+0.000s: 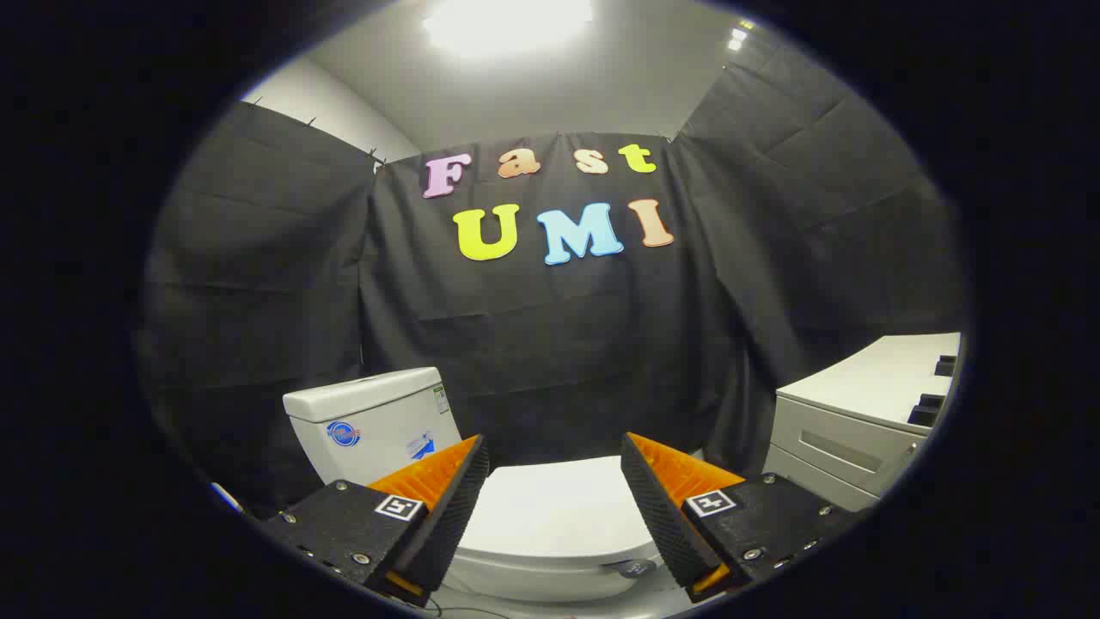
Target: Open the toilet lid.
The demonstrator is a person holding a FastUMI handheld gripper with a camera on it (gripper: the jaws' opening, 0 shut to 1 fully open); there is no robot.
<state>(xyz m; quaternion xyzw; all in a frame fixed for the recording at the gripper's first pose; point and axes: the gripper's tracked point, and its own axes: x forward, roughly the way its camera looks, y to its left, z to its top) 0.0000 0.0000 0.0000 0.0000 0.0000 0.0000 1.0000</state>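
Observation:
A white toilet stands below and ahead of me, its lid (554, 516) lying flat and closed over the bowl. The white tank (369, 421) rises behind the lid, beyond my left finger. My gripper (554, 456) hovers above the lid with its black and orange fingers (447, 494) spread wide apart. Nothing sits between them, and they do not touch the lid.
A white cabinet (851, 430) with a drawer front stands to the right of the toilet. Black cloth walls close in the booth behind and on both sides. A bright ceiling light (507, 21) shines overhead.

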